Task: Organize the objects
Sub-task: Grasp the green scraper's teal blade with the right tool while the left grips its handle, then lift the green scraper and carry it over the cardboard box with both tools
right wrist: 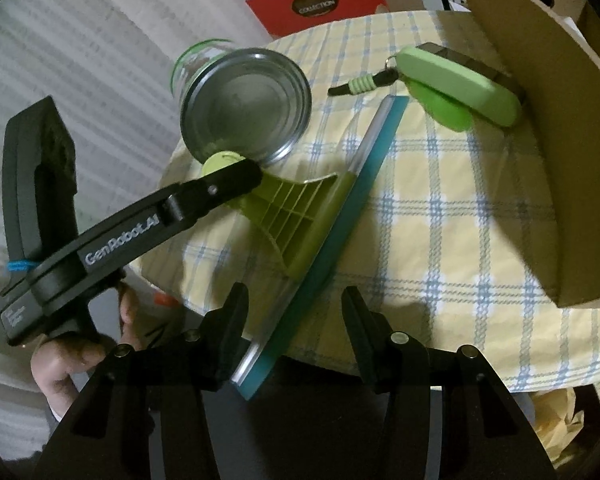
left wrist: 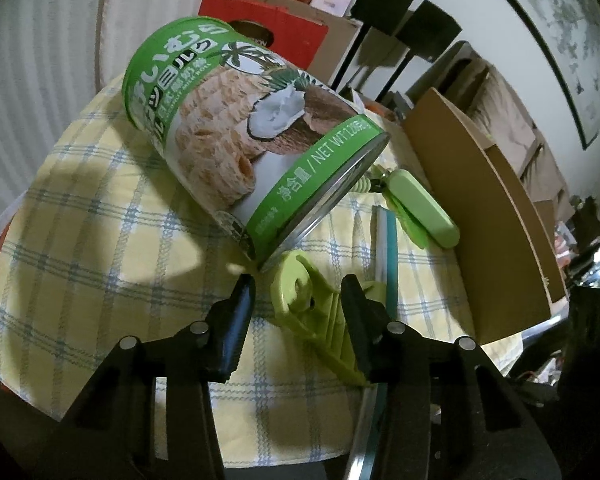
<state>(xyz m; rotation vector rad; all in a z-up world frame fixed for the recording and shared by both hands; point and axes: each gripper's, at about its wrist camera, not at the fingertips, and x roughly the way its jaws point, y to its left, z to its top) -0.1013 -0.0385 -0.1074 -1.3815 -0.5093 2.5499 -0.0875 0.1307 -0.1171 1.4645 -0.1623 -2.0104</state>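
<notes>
A green squeegee with a teal blade lies on the yellow checked tablecloth. My left gripper is open around its handle, one finger on each side; the right wrist view shows it over the handle. A green-labelled tin can lies on its side just beyond, its metal base facing the right camera. A light green clip-like tool with a small keyring tag lies by the cardboard box. My right gripper is open and empty above the blade's near end.
The cardboard box stands on the table's right side. A red box stands behind the table, with dark stands and shelves farther back. The table's front edge is close to my right gripper.
</notes>
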